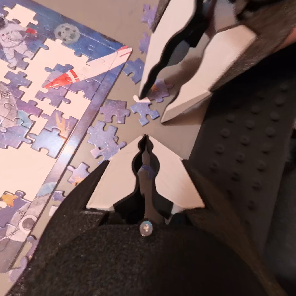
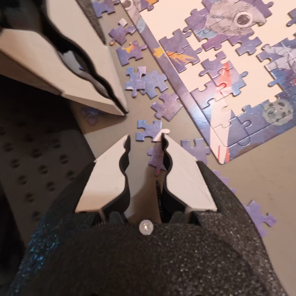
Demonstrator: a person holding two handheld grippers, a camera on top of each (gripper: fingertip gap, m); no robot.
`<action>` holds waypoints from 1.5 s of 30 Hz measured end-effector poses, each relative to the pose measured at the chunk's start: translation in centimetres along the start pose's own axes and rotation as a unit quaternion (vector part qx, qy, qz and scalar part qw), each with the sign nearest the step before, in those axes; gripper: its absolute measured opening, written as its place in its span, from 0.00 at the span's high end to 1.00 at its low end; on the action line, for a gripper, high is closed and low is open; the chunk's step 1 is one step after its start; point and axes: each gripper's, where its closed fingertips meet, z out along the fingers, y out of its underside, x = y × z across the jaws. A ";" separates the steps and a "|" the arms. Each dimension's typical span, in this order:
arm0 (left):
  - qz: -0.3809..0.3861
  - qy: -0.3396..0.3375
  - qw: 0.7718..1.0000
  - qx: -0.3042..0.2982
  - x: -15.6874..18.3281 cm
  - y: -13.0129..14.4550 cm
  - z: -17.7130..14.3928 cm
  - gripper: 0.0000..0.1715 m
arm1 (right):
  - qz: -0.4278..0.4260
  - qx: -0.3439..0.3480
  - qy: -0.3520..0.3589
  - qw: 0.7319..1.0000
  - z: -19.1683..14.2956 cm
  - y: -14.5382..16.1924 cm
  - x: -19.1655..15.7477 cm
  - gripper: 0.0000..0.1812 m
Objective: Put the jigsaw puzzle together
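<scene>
The partly filled space jigsaw lies in its blue-edged board (image 1: 83, 128), which also shows in the right wrist view (image 2: 181, 83). Loose pieces lie on the grey table beside it. My left gripper (image 1: 145, 136) is shut, its tips together just above the table; it also shows in the right wrist view (image 2: 125, 112). My right gripper (image 2: 145, 136) is open, and shows far off in the left wrist view (image 1: 153, 108). A purple piece with a red mark (image 2: 155, 158) lies on the table between its fingers, against the right one. That fingertip touches a white face-down piece (image 2: 162, 133). A blue piece (image 2: 149, 130) lies just ahead.
More loose blue and purple pieces (image 2: 153, 83) lie along the board's edge, and one (image 2: 259, 217) lies at the lower right. A black dimpled mat (image 1: 248, 144) borders the table on the side away from the board. The two grippers are close, tips facing each other.
</scene>
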 end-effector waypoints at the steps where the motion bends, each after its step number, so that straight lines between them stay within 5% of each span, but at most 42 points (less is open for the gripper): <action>1: 0.004 -0.005 1.000 -0.004 -0.2 0.0 0.2 1.00 | 0.001 0.000 -0.006 1.000 0.0 0.1 -0.3 0.78; 8: 0.015 -0.067 0.998 0.009 -2.5 -0.1 0.0 1.00 | -0.025 -0.004 -0.070 0.997 -0.2 0.1 -4.0 0.85; 24: -0.041 -0.029 0.994 0.092 -2.8 -1.3 -2.5 0.99 | -0.064 -0.017 -0.009 0.998 1.1 -0.7 -2.9 0.85; 29: -0.120 0.019 0.988 0.099 -2.9 -1.4 -2.9 0.87 | -0.080 -0.007 0.013 0.997 0.6 -0.8 -2.6 0.86; 34: -0.231 0.158 0.953 0.119 -1.4 -2.3 -3.5 0.79 | -0.095 0.059 0.039 0.993 -1.1 -2.9 -2.2 0.86; 37: -0.278 0.253 0.915 0.145 0.1 -3.5 -4.5 0.81 | -0.107 0.112 0.055 0.986 -2.5 -4.7 -2.3 0.86; 38: -0.282 0.262 0.911 0.147 0.1 -3.7 -4.6 0.92 | -0.109 0.125 0.054 0.985 -2.7 -5.2 -2.5 0.85; 40: -0.281 0.252 0.914 0.147 -0.3 -3.5 -4.6 0.99 | -0.117 0.138 0.060 0.982 -3.0 -5.7 -2.7 0.97; 43: -0.261 0.220 0.930 0.139 -1.1 -3.0 -6.1 1.00 | -0.088 0.114 0.052 0.988 -3.7 -5.3 -2.3 0.83; 45: -0.222 0.192 0.946 0.138 -1.2 -2.8 -9.2 0.99 | -0.063 0.080 0.001 0.995 -6.2 -5.1 -3.9 0.84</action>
